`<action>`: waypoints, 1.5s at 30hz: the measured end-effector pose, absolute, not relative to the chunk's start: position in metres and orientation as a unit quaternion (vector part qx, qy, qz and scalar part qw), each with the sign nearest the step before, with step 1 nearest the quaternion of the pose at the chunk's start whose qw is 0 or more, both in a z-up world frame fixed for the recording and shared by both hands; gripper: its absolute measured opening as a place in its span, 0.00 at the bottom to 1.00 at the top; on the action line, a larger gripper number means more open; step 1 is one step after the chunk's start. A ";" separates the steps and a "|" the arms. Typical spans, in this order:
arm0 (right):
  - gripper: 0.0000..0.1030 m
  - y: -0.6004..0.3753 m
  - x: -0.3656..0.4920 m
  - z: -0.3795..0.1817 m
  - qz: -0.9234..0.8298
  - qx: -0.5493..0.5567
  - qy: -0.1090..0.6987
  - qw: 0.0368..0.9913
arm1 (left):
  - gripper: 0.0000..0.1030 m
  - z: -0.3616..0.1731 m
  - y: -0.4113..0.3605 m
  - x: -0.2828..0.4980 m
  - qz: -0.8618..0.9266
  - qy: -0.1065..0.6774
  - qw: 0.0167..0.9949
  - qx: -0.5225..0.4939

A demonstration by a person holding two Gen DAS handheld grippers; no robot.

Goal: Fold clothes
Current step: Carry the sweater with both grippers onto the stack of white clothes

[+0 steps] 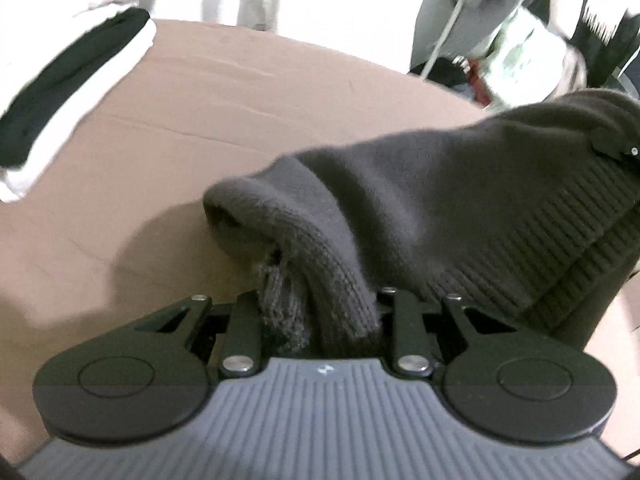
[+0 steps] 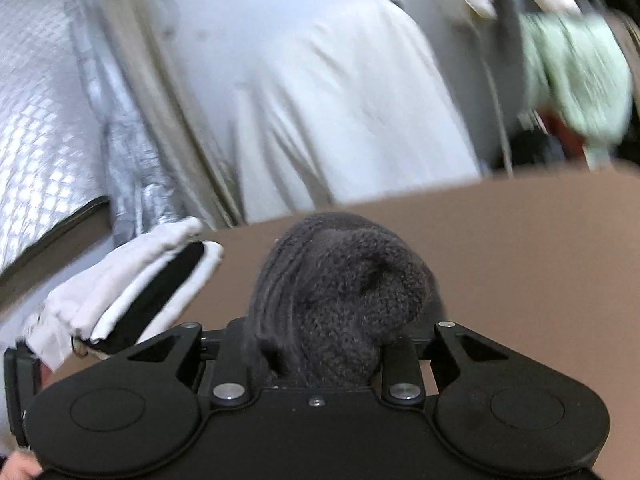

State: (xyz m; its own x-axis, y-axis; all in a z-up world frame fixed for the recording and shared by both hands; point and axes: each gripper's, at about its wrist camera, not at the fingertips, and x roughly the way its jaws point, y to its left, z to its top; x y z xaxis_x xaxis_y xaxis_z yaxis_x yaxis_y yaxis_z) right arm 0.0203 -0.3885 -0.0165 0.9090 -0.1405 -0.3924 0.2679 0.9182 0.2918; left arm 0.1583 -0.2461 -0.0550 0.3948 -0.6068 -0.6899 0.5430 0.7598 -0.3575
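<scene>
Left tool: fingers hidden by fabric; closed on a bunched fold of the dark grey knit sweater, which fills the gap between the linkage arms.
Right tool: likewise clamped on a wad of the same sweater; fingertips are buried in the knit.
Sweater: seen from the left wrist, it stretches from the left tool up and to the right, ribbed hem showing at the right edge, lifted above the desk.
Desk: covered in plain brown cloth, lightly creased.
Folded stack: white and black garments piled at the desk's left edge, well apart from the sweater; in the right wrist view the stack lies left of the tool.
Background: pale hanging garments, blurred; a quilted silver sheet at left.
</scene>
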 end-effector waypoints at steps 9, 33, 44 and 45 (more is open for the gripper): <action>0.30 -0.352 0.073 0.053 -0.047 0.069 0.257 0.963 | 0.22 -0.018 -0.224 0.140 -0.286 0.326 0.901 0.005; 0.31 -0.266 0.559 0.029 0.082 0.108 0.268 0.954 | 0.48 -0.054 0.091 0.364 -0.084 0.268 0.877 -0.391; 0.36 -0.253 0.566 0.045 0.079 0.062 0.191 0.976 | 0.60 -0.081 0.109 0.362 -0.161 0.248 0.872 -0.391; 0.45 -0.254 0.573 0.037 0.054 0.059 0.228 0.970 | 0.60 -0.080 0.106 0.361 -0.167 0.246 0.871 -0.392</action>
